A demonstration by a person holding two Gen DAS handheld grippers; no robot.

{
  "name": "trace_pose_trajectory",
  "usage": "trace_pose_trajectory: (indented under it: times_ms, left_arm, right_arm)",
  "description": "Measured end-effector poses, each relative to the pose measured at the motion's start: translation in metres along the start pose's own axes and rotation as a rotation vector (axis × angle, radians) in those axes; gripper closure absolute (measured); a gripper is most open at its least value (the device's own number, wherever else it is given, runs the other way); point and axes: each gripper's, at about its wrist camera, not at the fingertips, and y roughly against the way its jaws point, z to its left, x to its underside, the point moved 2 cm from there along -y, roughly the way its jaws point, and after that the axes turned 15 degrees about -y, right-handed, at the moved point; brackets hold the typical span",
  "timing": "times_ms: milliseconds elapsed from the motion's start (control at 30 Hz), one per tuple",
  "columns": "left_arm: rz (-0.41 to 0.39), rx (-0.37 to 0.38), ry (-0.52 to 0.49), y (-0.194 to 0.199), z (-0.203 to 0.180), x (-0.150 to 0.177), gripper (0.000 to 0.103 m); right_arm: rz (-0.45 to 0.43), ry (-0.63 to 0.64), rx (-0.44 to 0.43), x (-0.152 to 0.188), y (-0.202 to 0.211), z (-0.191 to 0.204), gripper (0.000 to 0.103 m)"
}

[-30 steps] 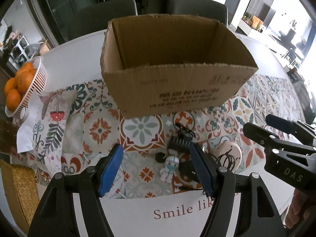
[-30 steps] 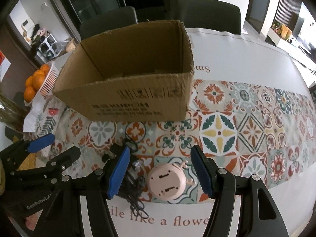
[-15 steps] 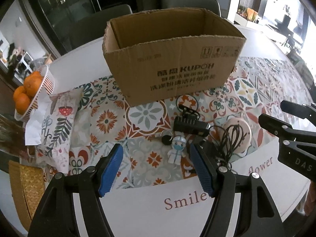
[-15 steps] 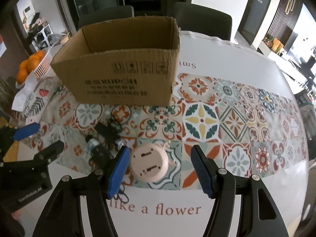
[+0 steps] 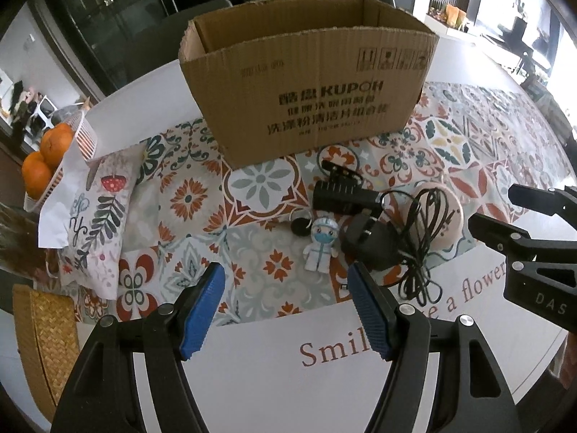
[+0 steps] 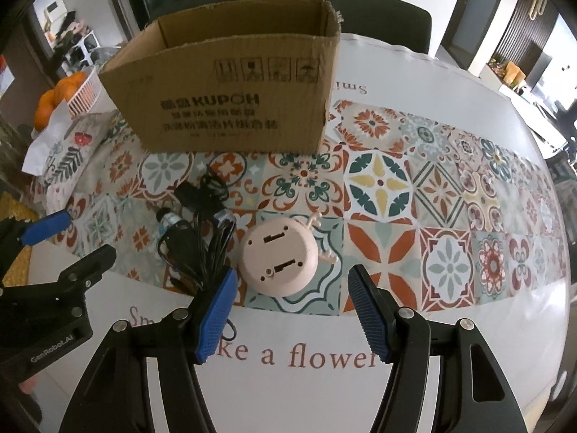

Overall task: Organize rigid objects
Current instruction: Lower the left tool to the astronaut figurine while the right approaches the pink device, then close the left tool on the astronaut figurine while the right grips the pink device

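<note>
Cardboard box (image 5: 306, 83) sits open at 12 o'clock on desk (image 6: 414, 72); pink round device (image 6: 279, 261), black adapter (image 5: 371, 241) and figurine (image 5: 321, 243) lie before it; left tool (image 5: 286, 306) and right tool (image 6: 292, 310) both spread apart, empty.

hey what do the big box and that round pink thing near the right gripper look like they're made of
The box: corrugated cardboard, matte brown; the fluted layers show along its ragged top rim, with black print on the side.

The round pink thing: probably moulded plastic with a smooth, slightly satin surface; it has crisp slots and a small screw hole on its flat face. The pictures alone can't rule out another material.
</note>
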Motion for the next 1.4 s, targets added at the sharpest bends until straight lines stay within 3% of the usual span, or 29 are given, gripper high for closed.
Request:
trace_pose_trajectory:
  times_ms: [367,733,1167,1400]
  left_arm:
    - [0.064,0.057,-0.020,-0.027,-0.006,0.003,0.033]
    - [0.114,0.114,-0.022,-0.055,-0.005,0.005,0.034]
    - [0.121,0.213,0.026,-0.082,0.000,-0.003,0.042]
    - [0.119,0.226,0.037,-0.093,0.003,-0.007,0.049]
  right_arm:
    - [0.078,0.008,-0.007,0.009,-0.024,-0.001,0.038]
    - [0.161,0.012,-0.023,0.008,-0.055,0.002,0.030]
    - [0.201,-0.015,-0.044,0.001,-0.081,0.008,0.030]
    - [0.199,-0.018,-0.053,-0.003,-0.089,0.011,0.030]
